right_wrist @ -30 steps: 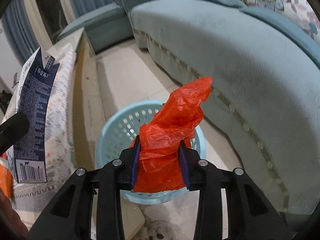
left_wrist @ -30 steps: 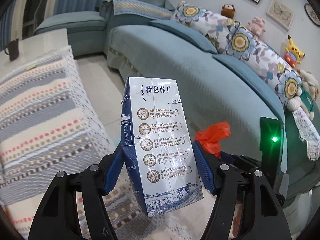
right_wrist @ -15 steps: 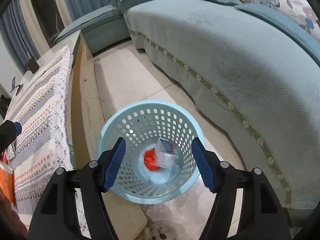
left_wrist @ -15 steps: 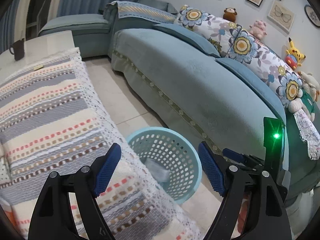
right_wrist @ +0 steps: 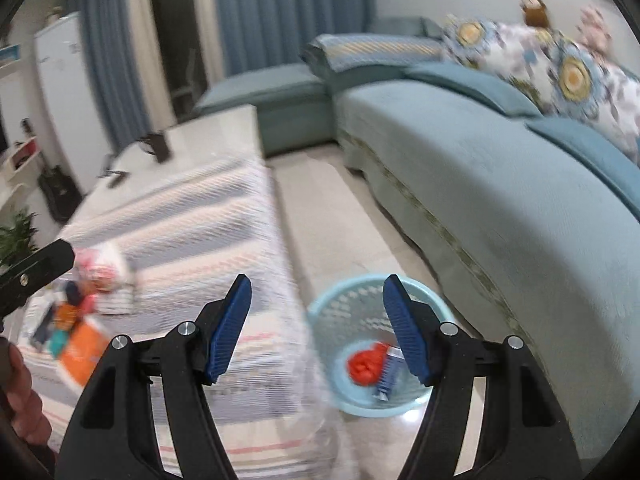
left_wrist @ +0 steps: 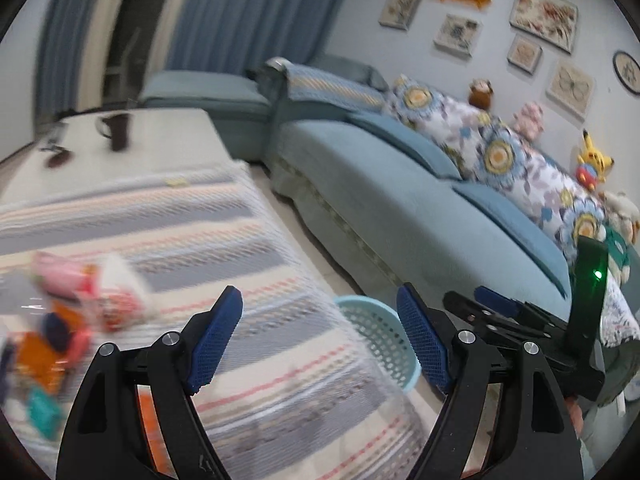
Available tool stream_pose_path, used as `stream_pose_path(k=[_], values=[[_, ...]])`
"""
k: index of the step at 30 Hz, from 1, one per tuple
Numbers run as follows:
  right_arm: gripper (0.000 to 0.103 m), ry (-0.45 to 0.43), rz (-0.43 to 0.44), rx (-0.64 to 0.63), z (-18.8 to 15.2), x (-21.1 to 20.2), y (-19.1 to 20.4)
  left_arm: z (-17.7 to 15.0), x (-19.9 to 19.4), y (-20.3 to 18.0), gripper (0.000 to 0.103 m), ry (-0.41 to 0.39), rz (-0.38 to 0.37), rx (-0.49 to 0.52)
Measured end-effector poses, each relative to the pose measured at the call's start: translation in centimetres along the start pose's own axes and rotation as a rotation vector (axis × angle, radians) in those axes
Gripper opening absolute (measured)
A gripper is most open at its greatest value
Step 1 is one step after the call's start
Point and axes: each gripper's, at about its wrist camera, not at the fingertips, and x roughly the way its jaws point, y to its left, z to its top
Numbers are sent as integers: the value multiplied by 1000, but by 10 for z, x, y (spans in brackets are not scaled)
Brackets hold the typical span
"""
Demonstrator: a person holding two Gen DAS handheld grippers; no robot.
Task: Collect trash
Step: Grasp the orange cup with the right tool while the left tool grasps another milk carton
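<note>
Both grippers hang empty with their blue pads spread wide. The left gripper [left_wrist: 320, 340] sits low in its frame over the striped cloth of the table [left_wrist: 168, 216]; the right gripper [right_wrist: 316, 328] hovers at the lower middle of its frame, one pad over the cloth edge, the other over the laundry-style basket [right_wrist: 320, 308].

That pale blue basket stands on the tiled floor in the gap between the table and the teal sofa [right_wrist: 500, 184], close to the table's side. I judge it was put there so anything lifted off the table needs only a short swing before it can drop in. Lying in its bottom are a crumpled orange plastic bag [right_wrist: 366, 364] and a blue-and-white milk carton [right_wrist: 388, 372], touching one another.

Further out, at the left of both frames, a blurred heap of colourful wrappers [left_wrist: 76, 304] lies on the striped cloth, pink, orange and teal among them. With the jaws wide and nothing in them, both grippers look ready to take that heap next. Motion blur hides what each piece is. A dark mug [left_wrist: 116, 132] stands at the far bare end of the table, well apart from the litter.
</note>
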Motion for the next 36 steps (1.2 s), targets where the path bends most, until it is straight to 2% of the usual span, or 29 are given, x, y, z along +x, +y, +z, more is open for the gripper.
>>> stream_pose_path(k=[3, 8, 14, 17, 22, 30, 33, 36], values=[[65, -17, 54, -27, -1, -18, 39, 5, -50, 36, 78, -39, 74, -13], [65, -27, 124, -61, -10, -30, 102, 2, -112, 99, 83, -66, 190, -47], [65, 20, 173, -127, -37, -19, 171, -16, -153, 177, 87, -40, 308, -65], [65, 73, 203, -144, -52, -4, 200, -33, -155, 218, 87, 15, 359, -86], [65, 165, 242, -140, -76, 23, 230, -66, -147, 278, 87, 113, 389, -122], [65, 244, 235, -156, -94, 52, 255, -78, -118, 310, 87, 182, 417, -132], [65, 279, 232, -144, -97, 63, 256, -82, -103, 320, 83, 227, 458, -127], [65, 318, 236, -122, -101, 76, 257, -85, -92, 327, 73, 281, 476, -131]])
